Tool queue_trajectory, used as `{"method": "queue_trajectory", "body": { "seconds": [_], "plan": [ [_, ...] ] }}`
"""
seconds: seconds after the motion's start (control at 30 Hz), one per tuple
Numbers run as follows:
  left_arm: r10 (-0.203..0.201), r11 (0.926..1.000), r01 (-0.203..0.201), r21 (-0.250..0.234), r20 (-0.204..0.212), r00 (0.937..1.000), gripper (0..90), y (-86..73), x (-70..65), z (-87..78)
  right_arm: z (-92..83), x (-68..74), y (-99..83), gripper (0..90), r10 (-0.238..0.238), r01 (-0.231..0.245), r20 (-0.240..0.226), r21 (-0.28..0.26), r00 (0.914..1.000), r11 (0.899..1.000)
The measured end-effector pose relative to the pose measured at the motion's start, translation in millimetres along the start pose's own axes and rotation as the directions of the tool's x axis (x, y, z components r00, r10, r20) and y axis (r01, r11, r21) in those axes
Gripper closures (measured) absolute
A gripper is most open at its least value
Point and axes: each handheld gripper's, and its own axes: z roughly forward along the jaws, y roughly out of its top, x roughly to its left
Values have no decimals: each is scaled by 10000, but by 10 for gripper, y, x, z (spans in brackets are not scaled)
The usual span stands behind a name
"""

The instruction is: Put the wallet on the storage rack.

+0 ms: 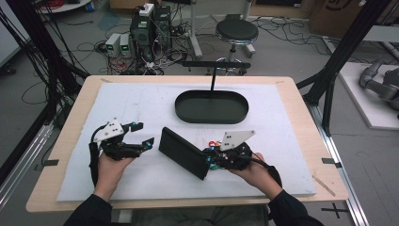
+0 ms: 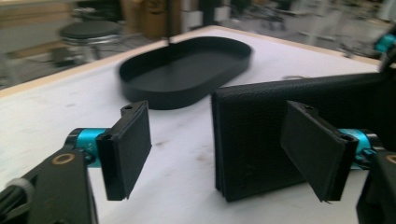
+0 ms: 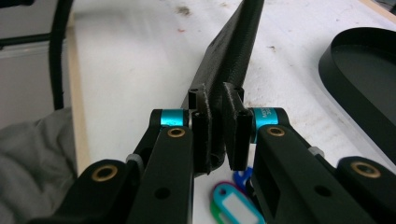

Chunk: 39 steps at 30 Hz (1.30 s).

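A: Holding the black wallet [image 1: 184, 153] on edge — why?
B: The right tool [image 1: 210, 159] pinches one end, tilting it above the tabletop [image 1: 141, 101]; key tags [image 3: 232, 200] lie beneath. The left tool [image 1: 142, 135] waits spread beside it.

Light falls evenly from above, and the white tabletop [image 1: 141, 103] reads bright without harsh glare; shadows beneath things are faint and soft. The floor beyond lies dimmer. The high view is soft and low in detail, with straight edges bowing slightly toward the corners. In the left gripper view the far background smears with blur, and the black tray [image 2: 187, 70] looks soft. The right gripper view is sharper near, hazier far.
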Motion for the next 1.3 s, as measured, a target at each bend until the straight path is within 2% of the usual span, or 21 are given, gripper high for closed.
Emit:
{"method": "queue_trajectory", "body": {
  "seconds": [0.03,0.07,0.1,0.17,0.2,0.37,0.57,0.6,0.63,0.67,0.7,0.77,0.8,1.0,1.03,1.07,1.1,1.13,1.2,1.27,1.3],
  "plan": [
    [107,9999,-110,94,335,9994,235,8,-15,48,0,0,0,836,0,0,0,0,10000,10000],
    [317,9989,-349,328,937,9951,235,24,-41,138,-38,-6,-24,836,-272,271,-130,-50,9995,9996],
    [317,9989,-349,328,937,9951,235,24,-41,138,-57,-1,-33,836,-334,334,-171,-22,9993,9994],
    [382,9973,-480,549,1666,9853,230,43,-61,262,-84,1,-44,835,-521,519,-350,-44,9980,9986],
    [382,9973,-480,549,1666,9853,230,43,-61,262,-96,2,-49,835,-573,572,-420,-50,9975,9984],
    [259,9957,-463,798,2401,9704,206,27,-54,404,-154,11,-74,835,-747,751,-779,23,9942,9972],
    [62,9944,-422,965,3464,9381,212,-23,-62,524,-193,-11,-106,833,-866,865,-1149,-59,9896,9962],
    [62,9944,-422,965,3464,9381,238,-23,-62,524,-193,-11,-106,833,-866,865,-1149,-59,9896,9962],
    [210,9930,-648,988,3927,9194,292,-33,-76,543,-194,-17,-112,832,-911,906,-1243,-99,9881,9958],
    [210,9930,-648,988,3927,9194,368,-33,-76,543,-194,-17,-112,832,-911,906,-1243,-99,9881,9958],
    [379,9912,-866,1003,4116,9106,368,-35,-91,543,-196,-19,-114,830,-914,909,-1210,-98,9884,9958],
    [625,9880,-1143,1035,4088,9105,449,-28,-108,525,-194,-28,-124,827,-891,876,-1347,-165,9869,9960],
    [650,9878,-1174,1023,4145,9077,531,-30,-94,510,-202,-47,-142,823,-812,795,-1281,-180,9884,9967],
    [821,9863,-1352,944,4301,8991,643,-38,-92,445,-204,-103,-199,822,-399,349,-1328,-397,9903,9986],
    [821,9868,-1344,899,4374,8955,677,-42,-91,435,-209,-136,-216,748,-241,175,-1472,-455,9888,9988],
    [802,9875,-1318,869,4431,8929,677,-44,-87,426,-209,-136,-216,748,-241,175,-1472,-455,9888,9988],
    [733,9886,-1244,853,4488,8906,692,-47,-88,417,-213,-147,-223,693,-104,36,-1412,-489,9899,9988],
    [742,9897,-1215,753,4559,8869,703,-48,-89,408,-214,-162,-230,674,55,-131,-1487,-500,9889,9987],
    [922,9903,-1301,487,4707,8775,730,-33,-109,380,-222,-184,-246,556,301,-396,-1466,-620,9887,9973],
    [1011,9900,-1355,393,4722,8757,734,-24,-119,370,-221,-193,-249,531,374,-473,-1455,-646,9886,9968],
    [1076,9901,-1375,287,4739,8740,741,-14,-134,357,-223,-219,-257,476,429,-537,-1261,-837,9911,9950]
  ]
}}
